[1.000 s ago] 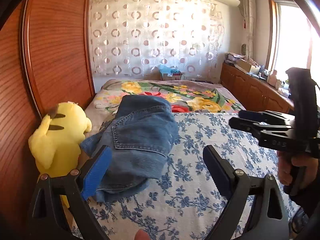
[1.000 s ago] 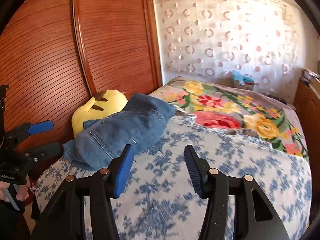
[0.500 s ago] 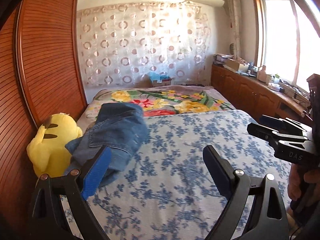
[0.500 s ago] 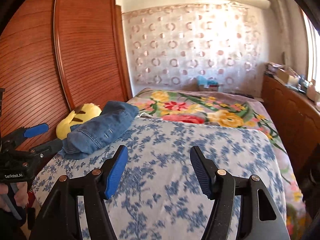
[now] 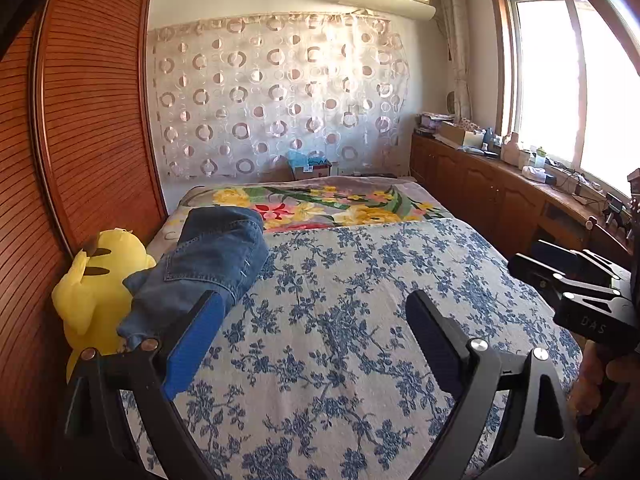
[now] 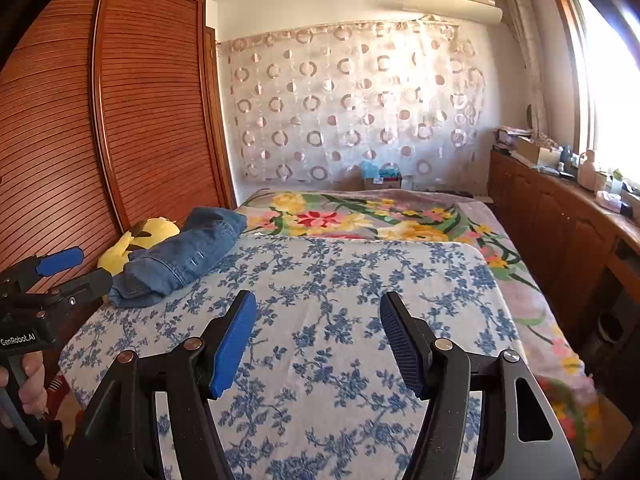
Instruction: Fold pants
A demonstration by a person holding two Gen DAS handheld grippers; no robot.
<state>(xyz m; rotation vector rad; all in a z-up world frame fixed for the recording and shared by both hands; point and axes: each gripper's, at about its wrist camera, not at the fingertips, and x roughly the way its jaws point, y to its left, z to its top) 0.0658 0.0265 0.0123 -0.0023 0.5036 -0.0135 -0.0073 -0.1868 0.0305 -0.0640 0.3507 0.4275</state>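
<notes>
Folded blue denim pants (image 5: pixel 208 264) lie in a compact bundle at the left side of the bed, against a yellow plush toy (image 5: pixel 96 276); they also show in the right wrist view (image 6: pixel 184 256). My left gripper (image 5: pixel 316 320) is open and empty, held back above the blue-flowered sheet (image 5: pixel 352 320), the pants just beyond its left finger. My right gripper (image 6: pixel 318 328) is open and empty, well to the right of the pants. Each gripper appears at the edge of the other's view.
A wooden slatted wardrobe (image 5: pixel 80 128) runs along the left. A floral blanket (image 5: pixel 328 208) covers the far half of the bed. A wooden cabinet with clutter (image 5: pixel 500 184) stands under the window on the right. A cardboard box (image 5: pixel 310 166) sits beyond the bed.
Both grippers have pulled back and up from the pants, which stay in a folded bundle beside the plush toy. More of the room and bed is in view now.
</notes>
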